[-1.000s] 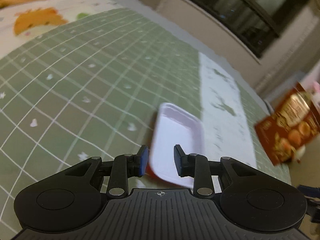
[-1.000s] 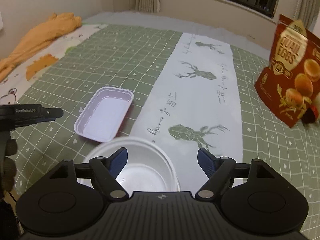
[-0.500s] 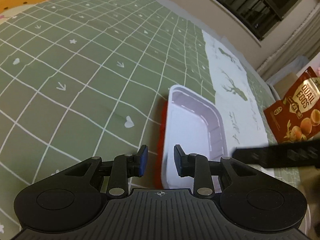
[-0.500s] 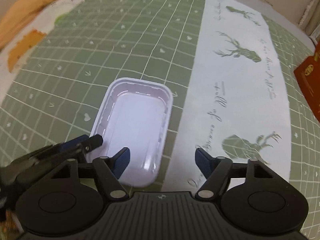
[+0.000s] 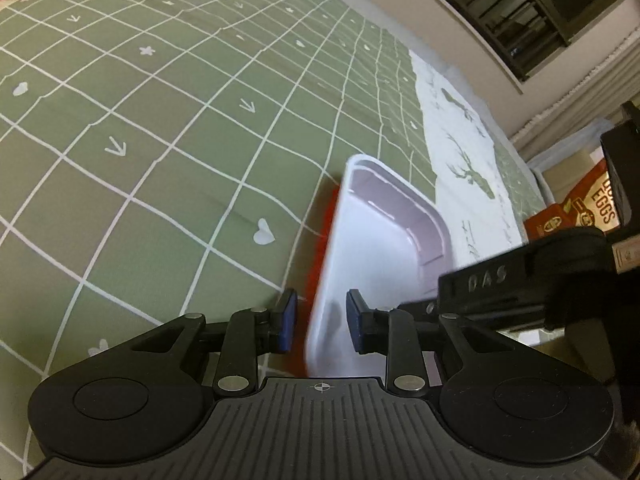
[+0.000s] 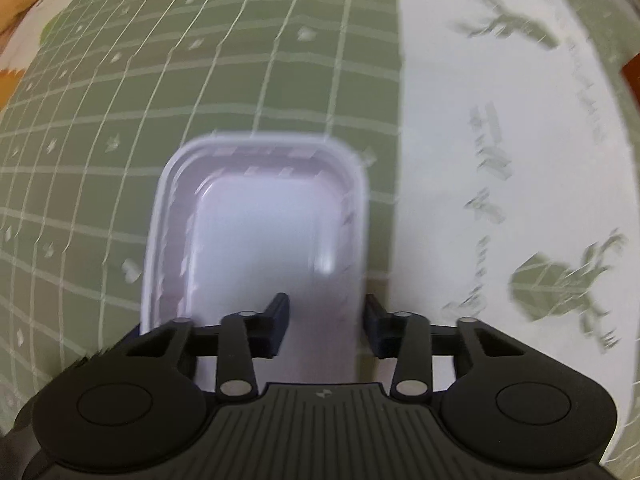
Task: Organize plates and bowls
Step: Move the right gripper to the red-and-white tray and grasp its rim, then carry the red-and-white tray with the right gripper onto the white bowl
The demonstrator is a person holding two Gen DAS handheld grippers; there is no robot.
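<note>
A pale rectangular tray [image 6: 256, 236] sits on a green checked cloth [image 5: 160, 160], right beside a white runner [image 6: 480, 160] printed with deer. A red edge [image 5: 322, 232] shows under the tray's left side; what it belongs to cannot be told.

The left gripper [image 5: 321, 322] straddles the tray's near left rim, 1 finger outside and 1 inside. Its narrow jaws have just been closing, though the pads do not look pressed on the rim yet.

The right gripper [image 6: 326, 326], pointing down, straddles the tray's near right wall. Its jaws have just closed in from wide, with the wall between them; this blurred view does not show whether the pads press it.

A red snack bag [image 5: 580, 208] stands at the far right.

No stack or bowl is in view, so the sorting seems at an early stage: the tray looks about to be gripped, with lifting and placing left to do.
</note>
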